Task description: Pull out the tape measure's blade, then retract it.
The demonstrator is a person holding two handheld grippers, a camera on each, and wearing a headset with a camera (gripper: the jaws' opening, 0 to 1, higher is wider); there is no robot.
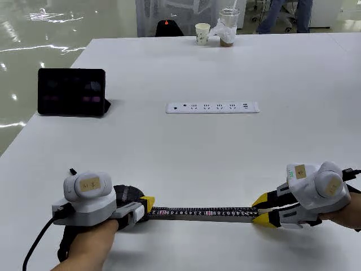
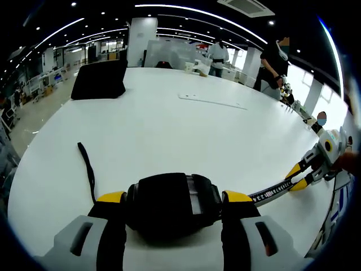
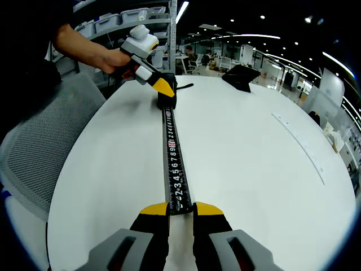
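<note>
The left gripper (image 1: 142, 206) is held low at the near left of the white table (image 1: 169, 152). It is gripped from beneath by the left hand (image 1: 90, 240), with the forearm entering from the lower edge of the head view. A black cable (image 1: 36, 243) is seen trailing from its rear. Its jaws are closed against the two sides of the black tape measure case (image 2: 172, 203), which is seated between the yellow tips and rests on the tabletop. A black wrist strap (image 2: 87, 169) is laid out on the table beside the case.

The right gripper (image 1: 259, 210) is held at the near right, well apart from the left one and pointed back toward it. The right hand (image 1: 347, 214) is wrapped round its rear. Its jaws are drawn almost together, and the end of the blade (image 3: 172, 164) is pinched between the yellow tips.

The blade is drawn out of the case and stretched straight between the two grippers, numbers upward, low along the table. Whether it touches the surface cannot be told.

Farther back, a white power strip (image 1: 212, 107) is noted mid-table. A dark tablet (image 1: 71, 91) is propped near the left edge. A paper cup (image 1: 202, 33) and a clear plastic cup (image 1: 228, 25) stand at the far edge.
</note>
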